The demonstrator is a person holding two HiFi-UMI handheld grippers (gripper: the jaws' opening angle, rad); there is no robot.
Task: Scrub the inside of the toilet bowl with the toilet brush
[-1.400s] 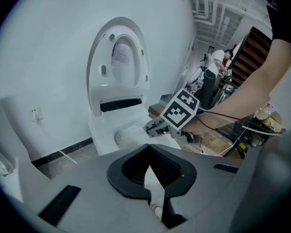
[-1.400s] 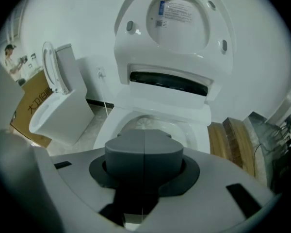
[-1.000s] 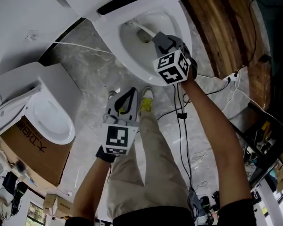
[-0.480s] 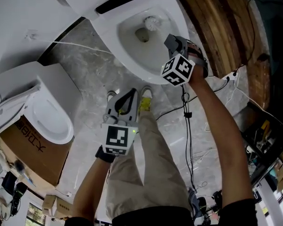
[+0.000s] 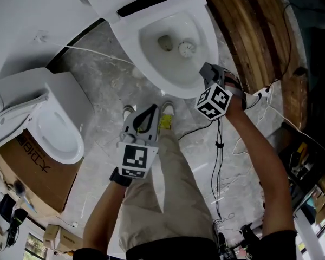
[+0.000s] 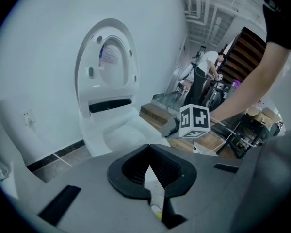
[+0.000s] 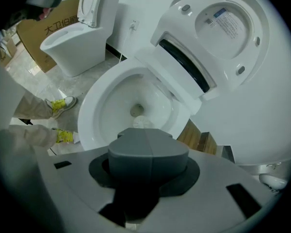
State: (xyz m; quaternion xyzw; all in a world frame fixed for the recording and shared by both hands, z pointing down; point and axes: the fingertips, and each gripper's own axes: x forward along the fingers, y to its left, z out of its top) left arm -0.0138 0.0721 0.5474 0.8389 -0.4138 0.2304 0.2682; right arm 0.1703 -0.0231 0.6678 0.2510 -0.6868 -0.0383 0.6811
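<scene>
I am clamping the toilet brush (image 5: pixel 187 49) in my right gripper (image 5: pixel 208 72), its handle running ahead of the fingertips into the toilet bowl (image 5: pixel 151 53), while my left gripper (image 5: pixel 151 108), closed and empty, is hanging well behind.

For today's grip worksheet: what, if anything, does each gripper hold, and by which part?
The right gripper holds the white round-headed toilet brush by its handle; the left gripper holds nothing.

toilets (image 5: pixel 135 47) (image 5: pixel 70 99): 2, second left of open bowl
toilet brush (image 5: pixel 187 49): 1, inside open bowl
grippers (image 5: pixel 146 115) (image 5: pixel 207 72): 2
shoes (image 5: pixel 129 111) (image 5: pixel 168 116): 2
big cardboard box (image 5: pixel 38 172): 1
</scene>
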